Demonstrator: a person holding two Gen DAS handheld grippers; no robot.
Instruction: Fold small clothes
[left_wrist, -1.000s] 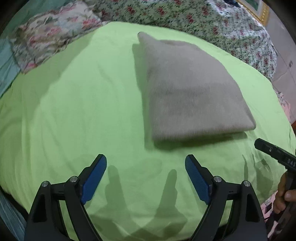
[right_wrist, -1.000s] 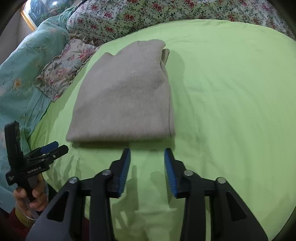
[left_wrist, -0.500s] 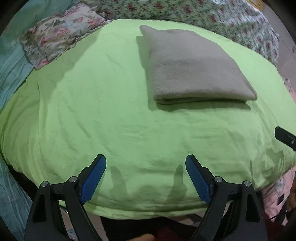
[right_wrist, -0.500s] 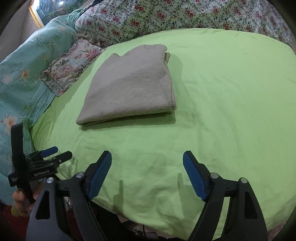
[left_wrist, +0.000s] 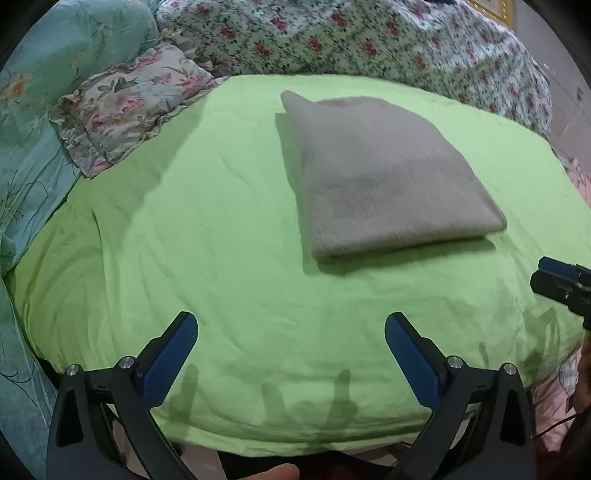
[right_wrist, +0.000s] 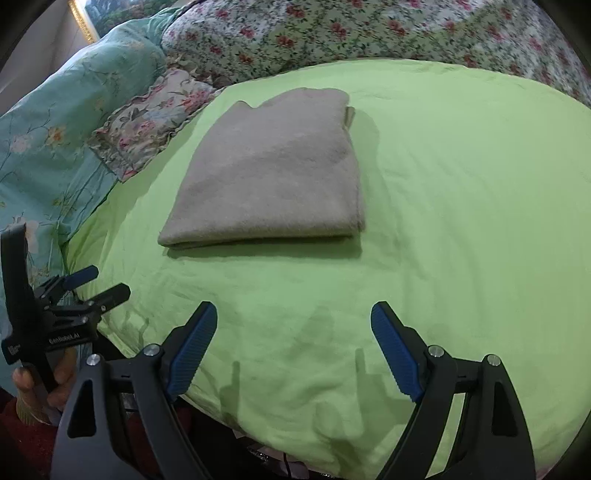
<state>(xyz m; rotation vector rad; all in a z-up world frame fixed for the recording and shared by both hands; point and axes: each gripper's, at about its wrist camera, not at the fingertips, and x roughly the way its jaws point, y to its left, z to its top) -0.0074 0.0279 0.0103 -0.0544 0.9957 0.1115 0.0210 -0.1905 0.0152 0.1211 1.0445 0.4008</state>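
Note:
A grey-beige knitted garment (left_wrist: 384, 177) lies folded into a flat rectangle on the light green sheet (left_wrist: 207, 236). In the right wrist view the same garment (right_wrist: 273, 177) rests beyond and slightly left of my right gripper (right_wrist: 293, 312). My left gripper (left_wrist: 290, 321) hovers over bare sheet, short of the garment and to its left, its jaws still opening with nothing between them. The right gripper's jaws are also opening over bare sheet and hold nothing. The right gripper's tip shows at the left wrist view's right edge (left_wrist: 561, 280). The left gripper (right_wrist: 85, 288) shows at the lower left of the right wrist view.
A frilled floral pillow (left_wrist: 125, 110) and a teal floral cover (right_wrist: 48, 147) lie to the left. A flowered quilt (right_wrist: 369, 33) runs along the back. The green sheet's (right_wrist: 461, 221) near edge drops off just under both grippers. A hand (right_wrist: 40, 384) grips the left tool.
Both grippers have drawn back and up from the folded garment. The right gripper's jaws spread from narrow to wide, and the left's widened slightly. The garment has stayed put.

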